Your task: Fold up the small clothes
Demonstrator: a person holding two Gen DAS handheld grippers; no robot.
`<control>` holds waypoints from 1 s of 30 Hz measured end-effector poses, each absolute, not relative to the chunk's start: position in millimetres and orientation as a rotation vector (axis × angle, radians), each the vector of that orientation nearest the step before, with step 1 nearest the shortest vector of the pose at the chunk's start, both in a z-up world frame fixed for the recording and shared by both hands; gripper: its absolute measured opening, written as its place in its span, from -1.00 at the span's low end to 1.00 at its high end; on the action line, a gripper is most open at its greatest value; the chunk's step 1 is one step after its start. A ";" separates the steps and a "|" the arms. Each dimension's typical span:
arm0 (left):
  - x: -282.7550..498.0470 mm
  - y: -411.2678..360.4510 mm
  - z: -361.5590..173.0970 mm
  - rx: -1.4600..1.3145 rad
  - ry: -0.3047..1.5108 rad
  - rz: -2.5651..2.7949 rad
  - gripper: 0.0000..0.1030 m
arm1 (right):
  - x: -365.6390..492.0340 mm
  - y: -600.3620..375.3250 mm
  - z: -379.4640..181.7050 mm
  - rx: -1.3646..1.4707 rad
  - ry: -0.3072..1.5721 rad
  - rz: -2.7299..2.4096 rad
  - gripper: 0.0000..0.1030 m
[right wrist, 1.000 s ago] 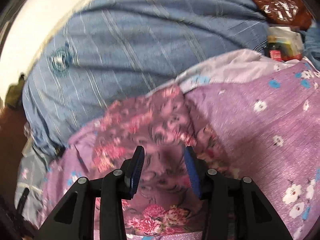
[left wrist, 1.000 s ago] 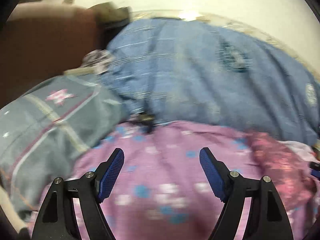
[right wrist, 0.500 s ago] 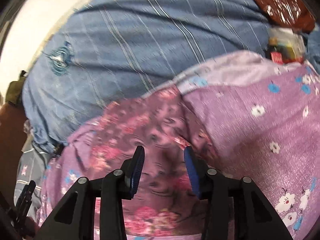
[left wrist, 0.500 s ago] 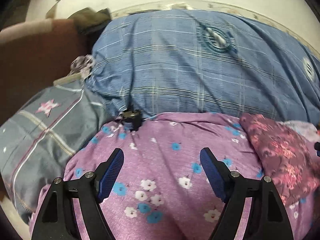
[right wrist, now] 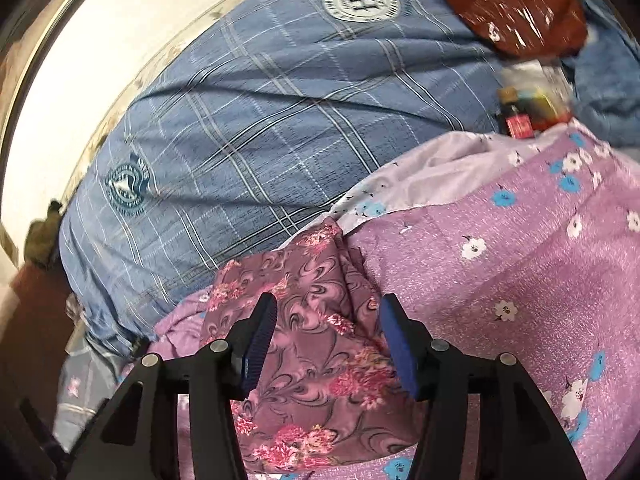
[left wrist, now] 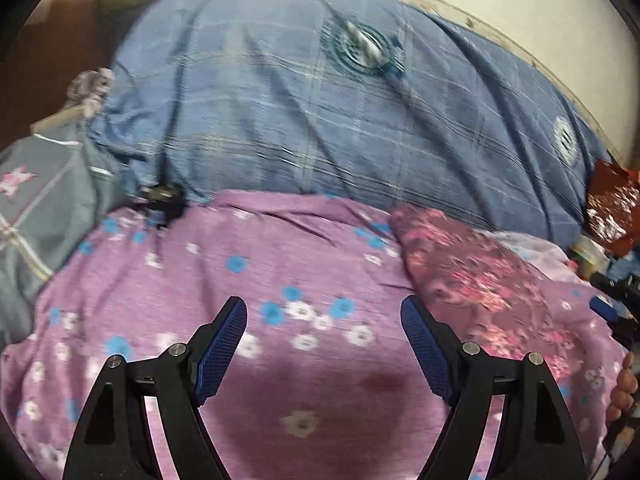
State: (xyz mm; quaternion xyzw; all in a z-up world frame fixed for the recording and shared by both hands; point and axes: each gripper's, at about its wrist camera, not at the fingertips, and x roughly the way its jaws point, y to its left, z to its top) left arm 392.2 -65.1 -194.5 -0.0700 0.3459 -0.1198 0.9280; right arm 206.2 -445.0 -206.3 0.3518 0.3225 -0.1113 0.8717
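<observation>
Two grippers: both are above the bed, each tilted down toward the bedding.
Left gripper (left wrist: pixel 322 316): fingers spread wide, nothing between them; only the lilac sheet (left wrist: pixel 256 256) with blue and white flowers shows under the gap.
Right gripper (right wrist: pixel 328 316): jaws have just been opening and now stand apart; the small garment (right wrist: pixel 316 344) shows in the gap below, and the pads do not press on it.
Small garment: mauve cloth with pink flowers, lying bunched on the lilac sheet just beside the blue plaid duvet (right wrist: pixel 280 112); in the left view it lies to the right of the left gripper (left wrist: pixel 480 276).
Duvet: heaped along the white wall, with round crests printed on it.
Grey pillow (left wrist: pixel 36 216): at the left, star print, next to the duvet.
Hand (left wrist: pixel 624 388): fingertips at the left view's right edge.
Red-brown packet (right wrist: pixel 512 4): on the duvet, far right.
</observation>
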 end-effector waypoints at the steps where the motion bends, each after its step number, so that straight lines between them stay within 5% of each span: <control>1: 395.6 -69.5 -195.7 -0.151 0.727 -0.269 0.54 | 205.8 -447.8 -207.3 0.750 0.669 -0.227 0.09; 22: 443.4 -164.8 -221.6 0.036 0.785 -0.206 0.54 | 245.3 -402.7 -260.3 0.556 0.957 -0.155 -0.09; 30: 437.0 -164.4 -222.1 0.033 0.773 -0.190 0.54 | 237.6 -390.5 -236.5 0.502 0.854 -0.158 -0.04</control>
